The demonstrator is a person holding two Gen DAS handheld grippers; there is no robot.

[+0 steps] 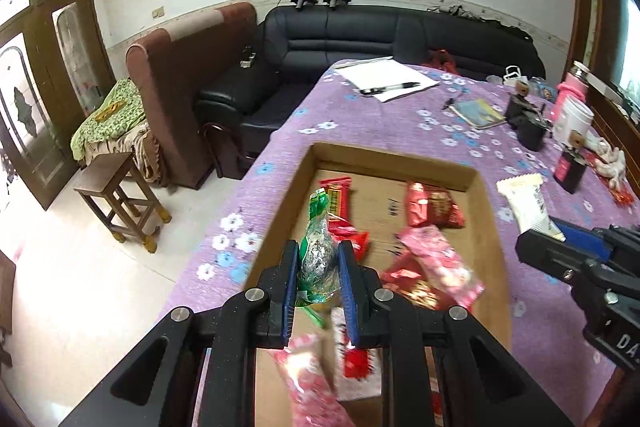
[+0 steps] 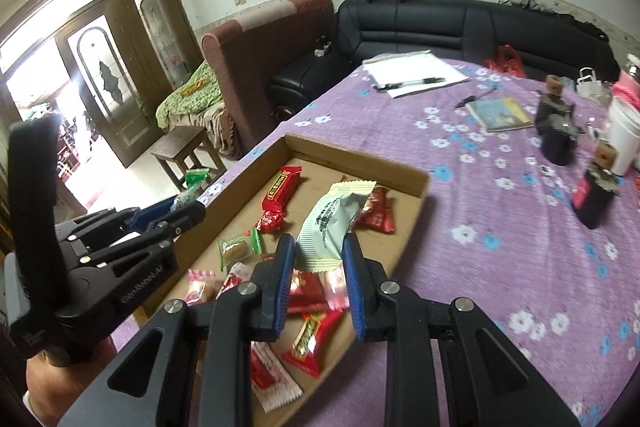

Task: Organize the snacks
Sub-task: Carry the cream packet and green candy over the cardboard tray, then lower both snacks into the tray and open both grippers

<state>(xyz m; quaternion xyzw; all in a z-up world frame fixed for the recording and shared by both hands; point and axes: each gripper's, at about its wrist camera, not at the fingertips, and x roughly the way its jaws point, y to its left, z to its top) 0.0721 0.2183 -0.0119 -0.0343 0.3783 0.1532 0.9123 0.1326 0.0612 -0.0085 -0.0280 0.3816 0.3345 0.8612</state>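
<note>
I have two tools in play: my left tool [image 1: 319,269] is clamped tight on one green-and-silver wrapped snack [image 1: 318,251] held over the near end of the cardboard tray [image 1: 486,227], and my right tool [image 2: 319,255] is pinched on one pale cream-and-green packet [image 2: 334,223] held over the same tray. In the tray I count one long red bar [image 2: 282,187], one small green-wrapped cake [image 2: 239,249] and a heap of red and pink packets too overlapped to count. On the purple flowered counter [image 2: 500,227] lie one white notepad [image 2: 416,71] with one pen [image 2: 416,83], and one booklet [image 2: 502,113].
</note>
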